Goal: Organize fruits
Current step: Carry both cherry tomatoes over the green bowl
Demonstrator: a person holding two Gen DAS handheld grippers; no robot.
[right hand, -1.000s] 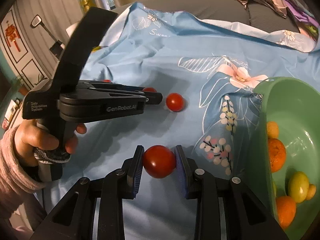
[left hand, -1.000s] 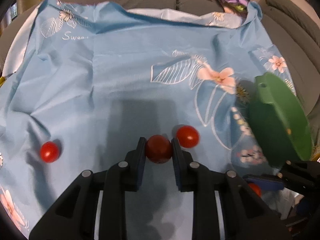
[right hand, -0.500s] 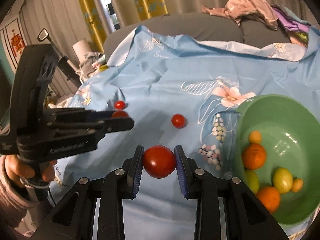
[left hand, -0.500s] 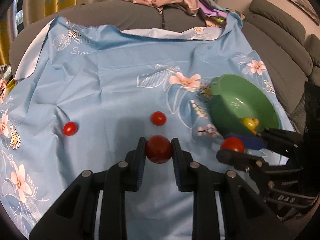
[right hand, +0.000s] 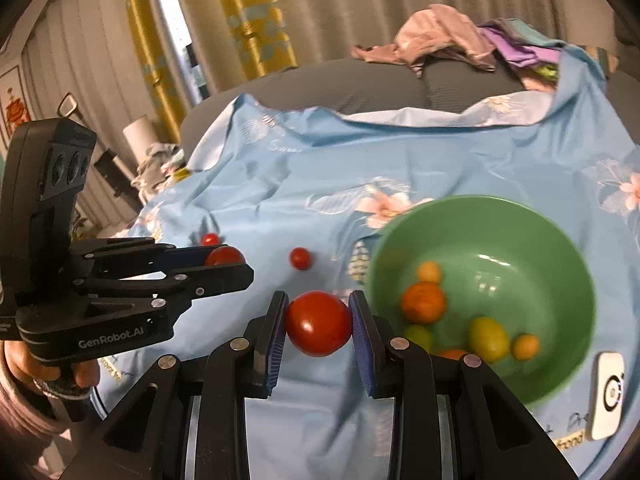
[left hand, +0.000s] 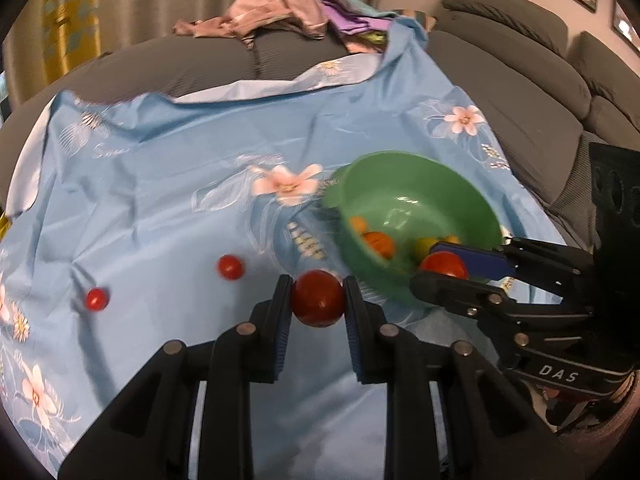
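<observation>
My left gripper [left hand: 318, 300] is shut on a dark red tomato [left hand: 319, 298], held above the blue cloth to the left of the green bowl [left hand: 404, 176]. My right gripper [right hand: 319, 324] is shut on a brighter red tomato [right hand: 319, 323], just left of the bowl [right hand: 560, 240], which holds several orange and yellow-green fruits. Two small red tomatoes [left hand: 230, 267] [left hand: 97, 299] lie on the cloth to the left. The right gripper also shows in the left wrist view [left hand: 444, 266], at the bowl's near rim. The left gripper shows in the right wrist view [right hand: 224, 258].
A flowered blue cloth [left hand: 160, 184] covers a grey sofa seat. A pile of clothes [left hand: 280, 12] lies at the back. Grey sofa cushions [left hand: 520, 92] rise on the right. A white device [right hand: 608, 394] lies beside the bowl. Curtains [right hand: 248, 20] hang behind.
Both grippers have lifted and pulled back with their tomatoes, so more of the cloth shows. The bowl now sits closer to both grippers in view.
</observation>
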